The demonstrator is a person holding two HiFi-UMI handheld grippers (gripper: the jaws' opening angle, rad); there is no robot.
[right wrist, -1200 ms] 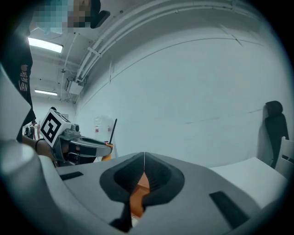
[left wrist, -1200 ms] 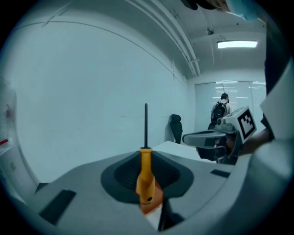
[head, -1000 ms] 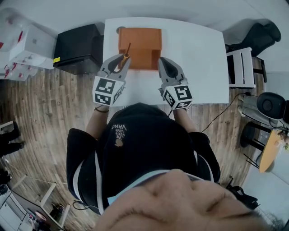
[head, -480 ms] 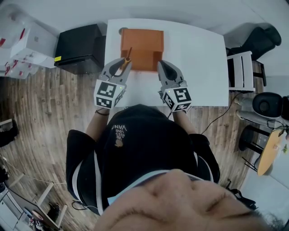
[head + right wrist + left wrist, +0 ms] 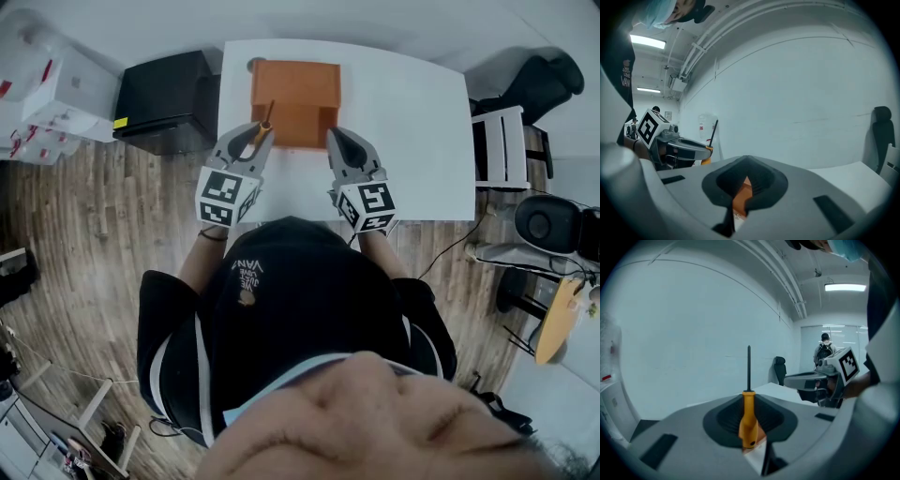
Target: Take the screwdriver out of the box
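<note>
At the 7 o'clock corner of the box point(image 5: 293, 89), my left gripper point(image 5: 256, 134) clamps the screwdriver point(image 5: 264, 119) handle, shaft up, apparently lifted clear. My right gripper point(image 5: 338, 139) is closed, empty. Remaining: placement on the desk point(image 5: 403, 122).

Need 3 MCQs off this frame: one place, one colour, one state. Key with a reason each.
1. Take the screwdriver, the box and the table. Where is the screwdriver?
A inside the box
B flat on the table
C out of the box, in the left tongs

2. The box is:
A orange
B blue
C white

3. The right tongs are:
A wide open
B shut, nothing between them
C shut on the screwdriver

Key:
1 C: the left gripper view shows the handle clamped, shaft pointing up.
2 A: the head view shows an orange box.
3 B: the right gripper view shows the pads together, with only the box beyond.
</note>
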